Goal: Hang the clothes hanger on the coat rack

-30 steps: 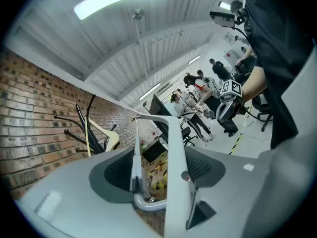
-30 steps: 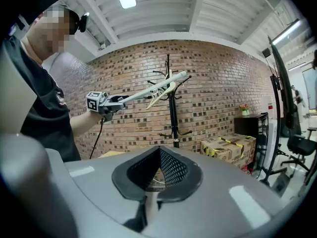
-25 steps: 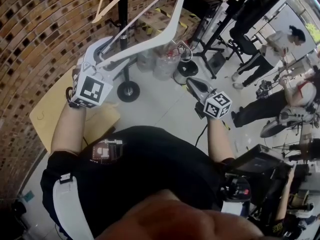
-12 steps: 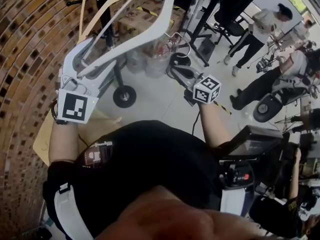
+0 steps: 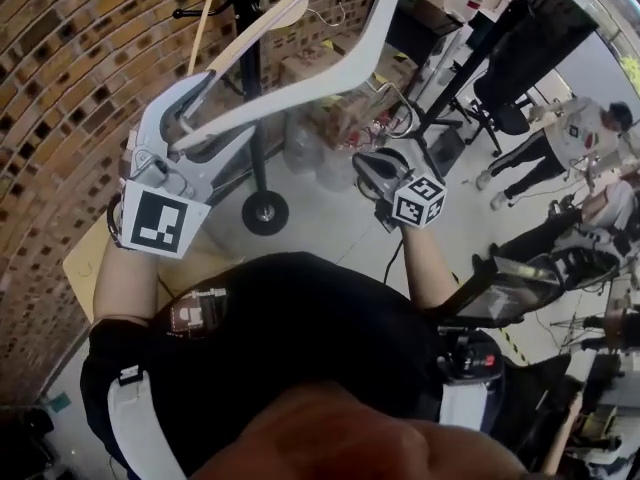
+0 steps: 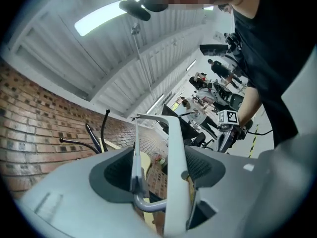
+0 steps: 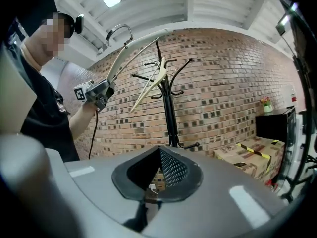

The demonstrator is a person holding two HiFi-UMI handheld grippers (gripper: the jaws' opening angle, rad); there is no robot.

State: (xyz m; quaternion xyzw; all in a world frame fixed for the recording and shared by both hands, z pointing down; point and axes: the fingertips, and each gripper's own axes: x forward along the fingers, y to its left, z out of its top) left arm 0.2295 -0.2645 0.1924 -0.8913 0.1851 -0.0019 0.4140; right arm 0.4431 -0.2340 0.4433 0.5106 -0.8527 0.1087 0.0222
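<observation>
Hanger (image 5: 330, 71) sits pinched in the raised left gripper (image 5: 196, 106); the right gripper (image 5: 370, 168), lower, has jaws together.

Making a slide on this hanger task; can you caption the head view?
Left gripper holds a white hanger up toward the black coat rack; right gripper hovers shut and empty alongside.

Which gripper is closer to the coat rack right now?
Left. In the head view the left gripper, clamped on the white hanger, is raised just left of the coat rack; the right gripper, shut and empty, sits lower, off to the rack's right.
</observation>
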